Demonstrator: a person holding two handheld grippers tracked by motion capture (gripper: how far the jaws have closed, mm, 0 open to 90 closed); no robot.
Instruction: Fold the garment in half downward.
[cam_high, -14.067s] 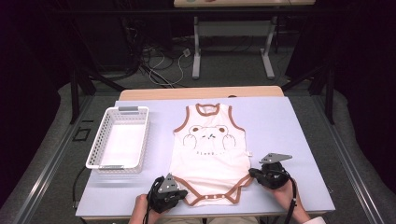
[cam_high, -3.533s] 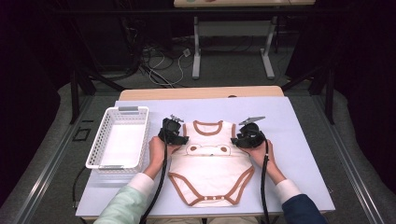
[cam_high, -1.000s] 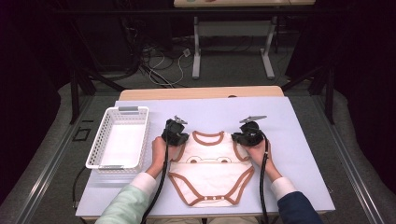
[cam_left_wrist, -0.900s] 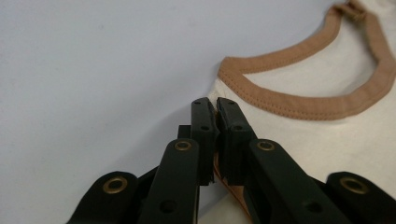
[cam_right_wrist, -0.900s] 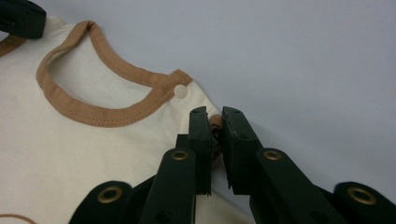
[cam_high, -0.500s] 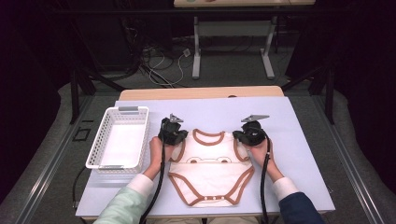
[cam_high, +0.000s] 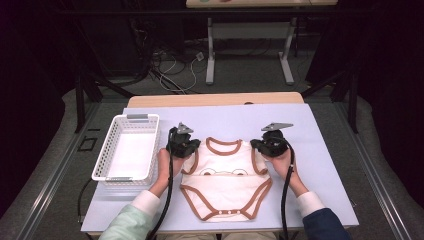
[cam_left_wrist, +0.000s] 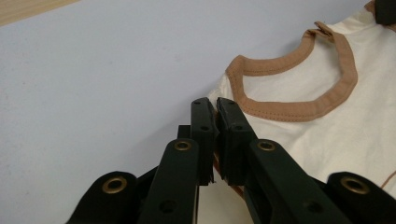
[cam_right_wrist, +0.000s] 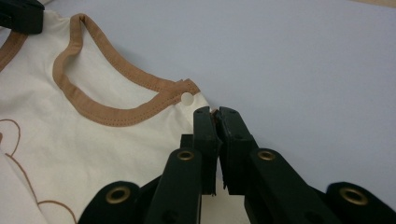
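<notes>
Bodysuit (cam_high: 227, 177) shoulders pinched in both grippers' fingers (cam_left_wrist: 205, 126)

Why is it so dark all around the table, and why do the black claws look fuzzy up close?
High view: light falls on the table and bodysuit; the floor and back are dim. Left gripper view: the left gripper has sharp tips and soft, blurry bases. Right gripper view: the right gripper looks the same; the brown trim is crisp.

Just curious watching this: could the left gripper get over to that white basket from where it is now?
Probably yes. The white basket sits right beside the left gripper with bare table between, but its jaws are shut on the bodysuit shoulder, so the cloth would come along unless released.
</notes>
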